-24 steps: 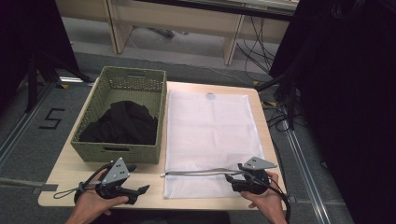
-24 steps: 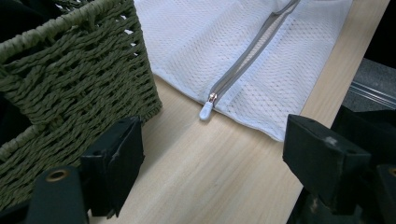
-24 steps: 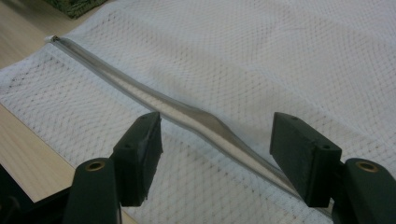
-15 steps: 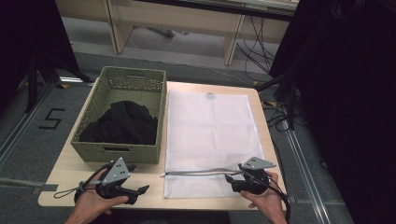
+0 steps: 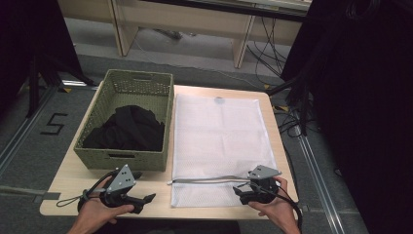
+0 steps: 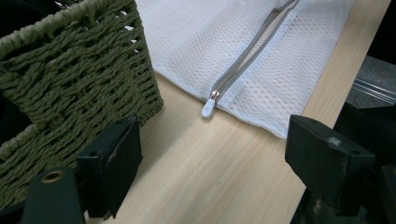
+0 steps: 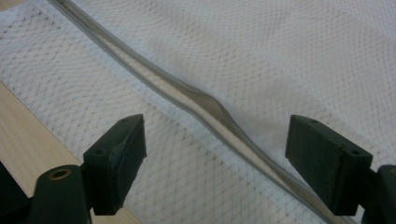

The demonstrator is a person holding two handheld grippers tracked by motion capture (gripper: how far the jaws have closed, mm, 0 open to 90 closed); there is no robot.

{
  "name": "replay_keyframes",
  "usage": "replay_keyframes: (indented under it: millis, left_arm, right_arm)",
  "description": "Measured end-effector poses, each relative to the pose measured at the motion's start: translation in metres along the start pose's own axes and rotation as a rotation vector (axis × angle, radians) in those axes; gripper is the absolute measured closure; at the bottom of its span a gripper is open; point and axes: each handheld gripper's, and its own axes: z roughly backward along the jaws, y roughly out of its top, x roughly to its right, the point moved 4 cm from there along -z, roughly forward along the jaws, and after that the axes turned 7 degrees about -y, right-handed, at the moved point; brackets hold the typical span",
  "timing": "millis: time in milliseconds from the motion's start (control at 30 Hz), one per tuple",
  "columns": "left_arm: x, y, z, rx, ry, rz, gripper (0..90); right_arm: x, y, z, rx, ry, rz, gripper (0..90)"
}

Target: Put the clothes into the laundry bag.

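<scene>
From above, your left tool (image 5: 146, 199) rests on the desk (image 5: 160, 201) in front of the basket (image 5: 127, 160), jaws wide and empty. The mesh bag (image 5: 219, 141) lies flat beside the basket, its zipper (image 5: 204, 181) running crosswise toward your right tool (image 5: 239, 191).

In the left gripper view, the zipper pull (image 6: 208, 108) sits ahead, between the spread jaws and nearest this hand; the zipper's long axis runs away up-right.

In the right gripper view, your jaws stand wide, straddling the zipper (image 7: 205, 105) diagonally, gripping nothing.
</scene>
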Motion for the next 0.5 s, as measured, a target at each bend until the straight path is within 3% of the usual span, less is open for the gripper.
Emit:
replay_keyframes:
  millis: [33, 67, 100, 200, 267, 300, 333, 433, 500]
  left_arm:
    - [0.000, 0.000, 0.000, 0.000, 0.000, 0.000, 18.5]
    - [-0.002, 0.001, 0.001, -0.018, -0.009, -0.034, 18.5]
    - [0.000, 0.001, -0.001, 0.018, -0.004, 0.002, 18.5]
    - [-0.001, -0.001, 0.000, -0.007, 0.000, 0.015, 18.6]
    - [-0.001, 0.000, -0.001, 0.010, -0.002, 0.020, 18.7]
    - [-0.002, 0.000, 0.000, 0.000, -0.002, -0.003, 18.7]
    - [-0.001, 0.000, 0.000, -0.001, 0.001, 0.009, 18.8]
    - [-0.002, 0.000, 0.001, -0.016, 0.001, -0.013, 19.0]
    - [-0.001, 0.000, -0.001, 0.007, -0.006, 0.032, 19.1]
  right_arm:
    - [0.000, 0.000, 0.000, 0.000, 0.000, 0.000, 20.3]
    - [0.001, 0.001, -0.002, 0.000, -0.004, 0.008, 20.4]
    - [0.003, 0.003, -0.005, -0.002, -0.011, 0.009, 21.1]
    - [0.012, 0.006, -0.016, -0.022, -0.014, 0.017, 24.2]
    - [0.015, 0.008, -0.023, -0.031, -0.016, 0.028, 24.7]
    - [0.016, 0.009, -0.027, -0.036, -0.013, 0.040, 24.8]
    - [0.017, 0.011, -0.031, -0.042, -0.010, 0.048, 24.8]
    - [0.019, 0.015, -0.044, -0.048, 0.007, 0.071, 24.7]
    - [0.016, 0.016, -0.050, -0.074, 0.033, 0.053, 24.7]
